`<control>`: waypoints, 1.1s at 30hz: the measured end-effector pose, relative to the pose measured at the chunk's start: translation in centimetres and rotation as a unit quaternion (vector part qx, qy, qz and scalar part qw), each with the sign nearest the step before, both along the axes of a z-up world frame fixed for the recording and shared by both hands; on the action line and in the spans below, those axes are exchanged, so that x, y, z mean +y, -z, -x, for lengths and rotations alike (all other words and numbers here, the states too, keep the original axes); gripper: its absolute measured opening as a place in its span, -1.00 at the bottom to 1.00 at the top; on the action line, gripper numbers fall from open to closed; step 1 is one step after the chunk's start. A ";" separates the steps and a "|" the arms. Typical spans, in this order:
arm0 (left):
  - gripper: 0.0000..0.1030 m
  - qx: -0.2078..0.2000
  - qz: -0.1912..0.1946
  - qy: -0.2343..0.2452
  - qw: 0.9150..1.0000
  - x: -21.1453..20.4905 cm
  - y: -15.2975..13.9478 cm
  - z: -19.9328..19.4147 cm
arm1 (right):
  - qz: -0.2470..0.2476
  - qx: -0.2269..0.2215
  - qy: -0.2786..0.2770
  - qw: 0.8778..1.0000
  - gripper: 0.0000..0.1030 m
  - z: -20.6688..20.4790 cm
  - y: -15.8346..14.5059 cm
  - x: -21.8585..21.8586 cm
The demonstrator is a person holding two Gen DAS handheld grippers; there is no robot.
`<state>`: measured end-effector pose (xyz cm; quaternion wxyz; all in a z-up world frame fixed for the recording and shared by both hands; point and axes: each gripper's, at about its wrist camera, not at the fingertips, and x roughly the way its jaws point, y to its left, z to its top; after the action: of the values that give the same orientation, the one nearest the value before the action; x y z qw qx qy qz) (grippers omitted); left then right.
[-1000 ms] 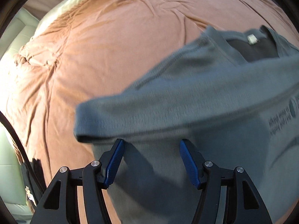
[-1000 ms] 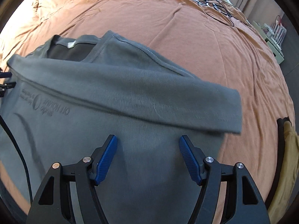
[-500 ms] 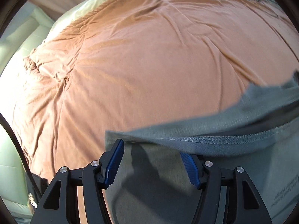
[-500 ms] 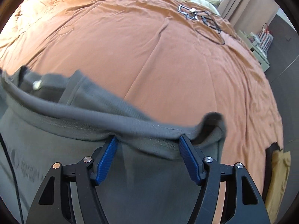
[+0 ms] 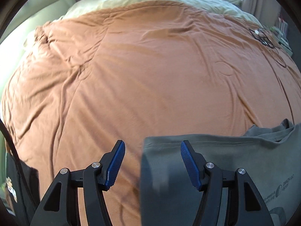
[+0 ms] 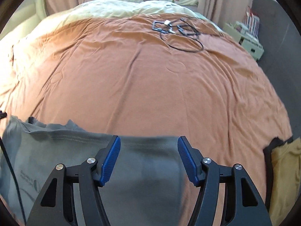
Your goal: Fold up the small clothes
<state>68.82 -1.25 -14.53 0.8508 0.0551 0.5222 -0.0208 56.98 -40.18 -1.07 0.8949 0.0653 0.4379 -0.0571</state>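
Observation:
A grey T-shirt with printed text lies folded on the orange bedspread, at the lower right of the left wrist view. It fills the lower left of the right wrist view. My left gripper is open and empty over the shirt's left edge. My right gripper is open and empty over the shirt's right part. Its collar bunches at the far edge.
Black cables and small devices lie on the far part of the bedspread. A yellow garment and dark cloth hang at the bed's right edge. A pale quilt covers the head end. A shelf stands to the right.
Both grippers have pulled back toward the near edge of the bed. The shirt's folded-over upper part has dropped flat and the shirt now lies lower in both views.

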 end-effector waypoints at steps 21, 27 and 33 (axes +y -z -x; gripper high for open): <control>-0.86 0.006 0.049 -0.005 0.999 1.0 2.8 -0.2 | -0.179 -0.010 0.041 0.983 -0.98 -1.1 4.4 -7.8; -0.87 -0.040 0.057 -0.022 0.997 2.3 -0.6 0.8 | -0.149 -0.058 0.026 0.987 -0.99 1.2 1.7 -7.3; -0.87 -0.051 0.061 -0.036 0.996 2.5 -0.8 -0.1 | -0.140 -0.074 0.029 0.987 -1.00 1.9 1.3 -7.0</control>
<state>68.88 1.27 -13.70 0.8783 -0.0147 0.4775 -0.0189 55.09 -47.22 -2.33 0.9048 0.2068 0.3719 -0.0160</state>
